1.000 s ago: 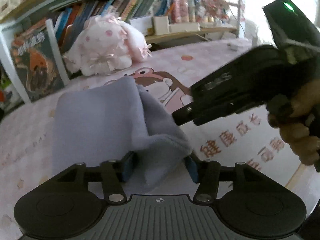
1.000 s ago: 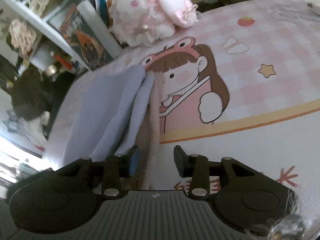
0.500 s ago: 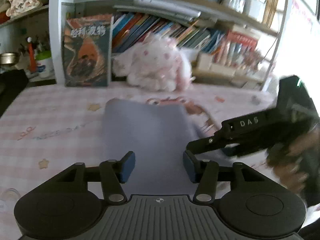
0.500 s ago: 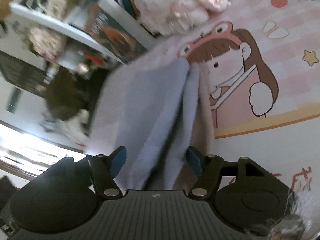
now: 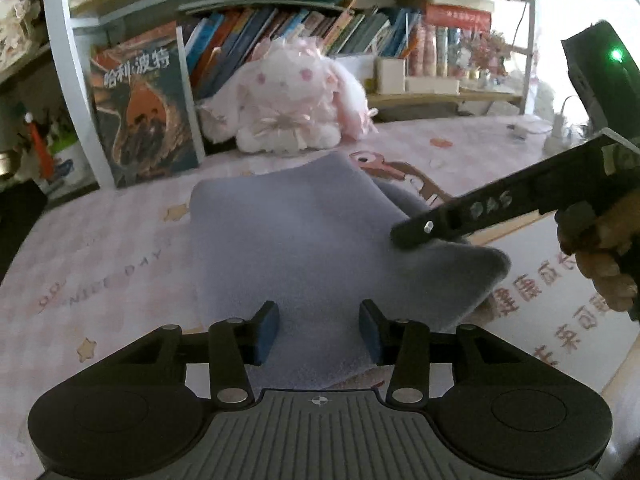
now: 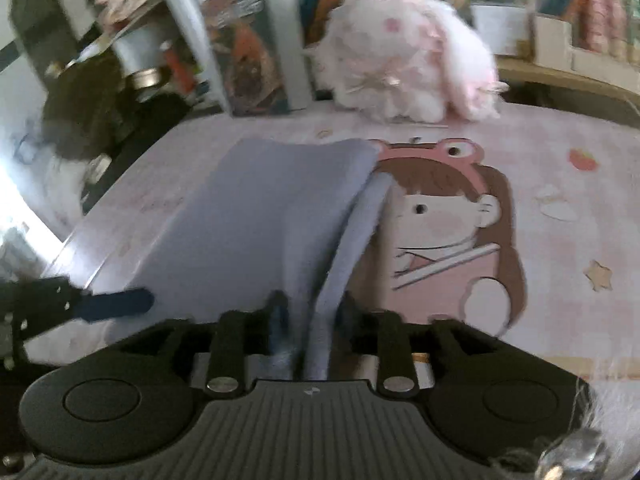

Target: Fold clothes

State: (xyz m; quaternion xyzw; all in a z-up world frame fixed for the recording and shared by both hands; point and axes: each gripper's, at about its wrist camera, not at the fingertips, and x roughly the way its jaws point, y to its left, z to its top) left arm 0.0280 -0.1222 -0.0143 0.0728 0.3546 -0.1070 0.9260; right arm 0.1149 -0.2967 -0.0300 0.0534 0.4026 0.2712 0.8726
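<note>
Since a second ago our left gripper [image 5: 318, 330] has let go of the grey cloth [image 5: 296, 240] and now hangs over it with its fingers spread, holding nothing. The cloth lies on the pink printed tablecloth [image 6: 552, 216], doubled into a rough rectangle. Our right gripper [image 6: 310, 316] appears to pinch the layered right edge, though blur there leaves us unsure how firmly. To lay this fold well, we should keep the edges stacked, lower them flat, and smooth any bulge before releasing.

Garment [image 5: 288, 240]: soft matt fleece. Plush toy [image 5: 292, 96]: fluffy. Mat [image 6: 560, 208]: smooth.
</note>
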